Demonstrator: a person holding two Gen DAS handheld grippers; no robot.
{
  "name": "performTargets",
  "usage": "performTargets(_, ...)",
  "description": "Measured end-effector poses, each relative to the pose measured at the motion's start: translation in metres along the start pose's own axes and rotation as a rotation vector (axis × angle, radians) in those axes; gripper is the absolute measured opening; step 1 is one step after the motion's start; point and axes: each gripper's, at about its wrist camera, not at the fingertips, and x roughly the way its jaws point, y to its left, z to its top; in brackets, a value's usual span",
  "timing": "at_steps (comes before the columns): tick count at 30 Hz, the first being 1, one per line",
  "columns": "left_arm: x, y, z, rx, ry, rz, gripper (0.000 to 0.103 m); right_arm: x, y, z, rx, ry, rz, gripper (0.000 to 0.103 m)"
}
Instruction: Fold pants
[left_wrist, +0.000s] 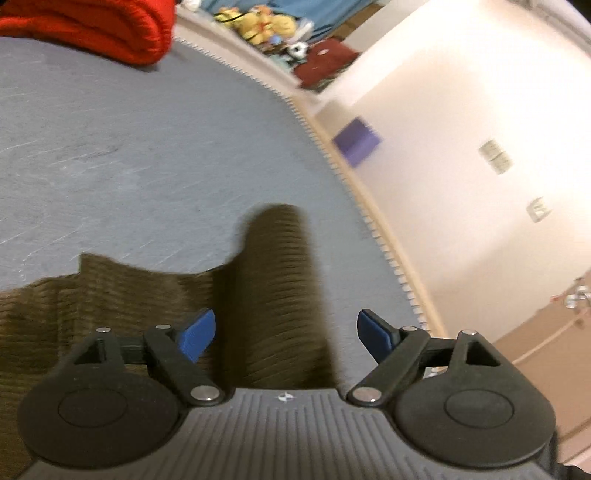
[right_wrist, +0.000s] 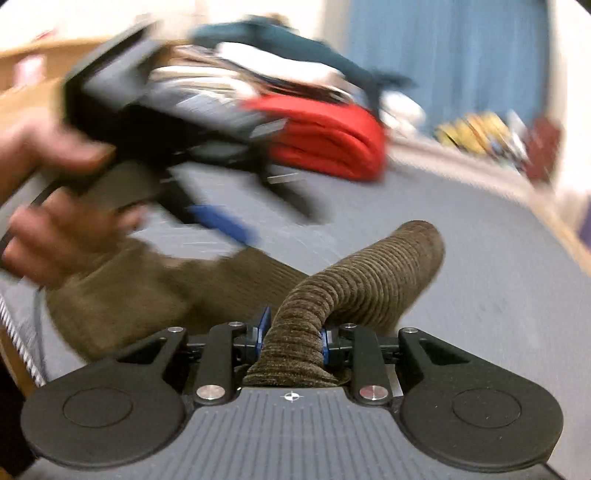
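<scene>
Brown corduroy pants (left_wrist: 122, 295) lie on a grey surface (left_wrist: 147, 147). In the left wrist view one leg (left_wrist: 275, 280) runs up between the fingers of my left gripper (left_wrist: 286, 334), whose blue pads stand wide apart and clear of the cloth. In the right wrist view my right gripper (right_wrist: 293, 338) is shut on a bunched leg of the pants (right_wrist: 354, 280), which arches up and away to the right. The left gripper (right_wrist: 221, 221), blurred and held by a hand (right_wrist: 62, 229), hovers above the pants at the left.
A folded red cloth (left_wrist: 92, 29) lies at the far end of the grey surface, with a pile of clothes (right_wrist: 258, 74) behind it. The surface's toothed edge (left_wrist: 332, 162) runs along the right. Beyond it are a pale wall, a purple box (left_wrist: 356, 142) and yellow toys (left_wrist: 258, 22).
</scene>
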Motion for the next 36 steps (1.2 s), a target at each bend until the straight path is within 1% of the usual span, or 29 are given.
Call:
performTargets(1, -0.003, -0.001, 0.001, 0.009, -0.009, -0.011, 0.088, -0.002, 0.01, 0.002, -0.041, -0.009, 0.015, 0.027)
performTargets(2, -0.006, -0.001, 0.001, 0.02, -0.01, -0.005, 0.089, 0.0, 0.021, 0.003, -0.083, -0.02, 0.033, 0.027)
performTargets(3, -0.006, -0.001, 0.002, 0.03, -0.007, 0.016, 0.09, 0.002, 0.028, 0.003, -0.114, -0.029, 0.052, 0.027)
performTargets(5, -0.008, 0.002, 0.001, 0.054, -0.002, 0.088, 0.09, 0.001, 0.045, 0.006, -0.187, -0.054, 0.092, 0.027)
performTargets(7, -0.009, 0.01, 0.001, 0.051, 0.008, 0.129, 0.09, 0.001, 0.061, 0.007, -0.255, -0.082, 0.123, 0.027)
performTargets(8, -0.01, 0.015, 0.001, 0.042, 0.01, 0.144, 0.088, 0.003, 0.066, 0.009, -0.267, -0.086, 0.138, 0.027)
performTargets(9, -0.012, 0.021, 0.001, 0.034, 0.008, 0.17, 0.08, 0.006, 0.068, 0.012, -0.264, -0.082, 0.151, 0.027)
performTargets(10, -0.013, 0.026, 0.001, 0.034, 0.011, 0.202, 0.067, 0.009, 0.07, 0.015, -0.26, -0.079, 0.162, 0.027)
performTargets(11, -0.014, 0.032, 0.001, 0.037, 0.012, 0.246, 0.058, 0.011, 0.072, 0.017, -0.262, -0.082, 0.169, 0.027)
performTargets(12, -0.016, 0.037, 0.001, 0.035, 0.011, 0.272, 0.041, 0.015, 0.072, 0.019, -0.266, -0.085, 0.175, 0.026)
performTargets(13, -0.018, 0.045, 0.001, 0.029, 0.011, 0.291, 0.031, 0.018, 0.072, 0.022, -0.267, -0.087, 0.184, 0.026)
performTargets(15, -0.023, 0.056, 0.0, 0.024, 0.006, 0.32, 0.022, 0.021, 0.076, 0.026, -0.261, -0.085, 0.199, 0.027)
performTargets(16, -0.026, 0.062, 0.0, 0.019, 0.002, 0.333, 0.019, 0.024, 0.078, 0.028, -0.256, -0.08, 0.212, 0.027)
performTargets(19, -0.04, 0.074, 0.001, 0.003, -0.016, 0.353, 0.018, 0.033, 0.085, 0.033, -0.261, -0.068, 0.244, 0.027)
performTargets(20, -0.047, 0.079, 0.001, -0.005, -0.025, 0.354, 0.017, 0.036, 0.087, 0.034, -0.267, -0.059, 0.26, 0.031)
performTargets(21, -0.056, 0.083, 0.002, -0.016, -0.036, 0.351, 0.017, 0.042, 0.092, 0.034, -0.276, -0.053, 0.278, 0.038)
performTargets(24, -0.086, 0.096, 0.006, -0.04, -0.085, 0.358, 0.017, 0.048, 0.098, 0.042, -0.271, -0.062, 0.37, 0.049)
performTargets(26, -0.111, 0.107, 0.009, -0.063, -0.125, 0.379, 0.017, 0.049, 0.094, 0.053, -0.214, -0.081, 0.464, 0.051)
performTargets(29, -0.152, 0.127, 0.01, -0.118, -0.175, 0.438, 0.017, 0.046, 0.07, 0.072, -0.05, -0.117, 0.607, 0.051)
performTargets(30, -0.165, 0.133, 0.011, -0.133, -0.19, 0.464, 0.017, 0.047, 0.062, 0.077, 0.002, -0.126, 0.633, 0.062)
performTargets(32, -0.194, 0.146, 0.01, -0.17, -0.222, 0.523, 0.017, 0.053, 0.051, 0.083, 0.087, -0.134, 0.599, 0.078)
performTargets(33, -0.207, 0.153, 0.01, -0.192, -0.234, 0.554, 0.017, 0.058, 0.043, 0.085, 0.136, -0.125, 0.581, 0.078)
performTargets(35, -0.228, 0.168, 0.008, -0.238, -0.224, 0.619, 0.018, 0.072, 0.029, 0.084, 0.237, -0.077, 0.558, 0.077)
performTargets(36, -0.236, 0.178, 0.006, -0.274, -0.209, 0.643, 0.025, 0.081, 0.022, 0.082, 0.283, -0.043, 0.516, 0.077)
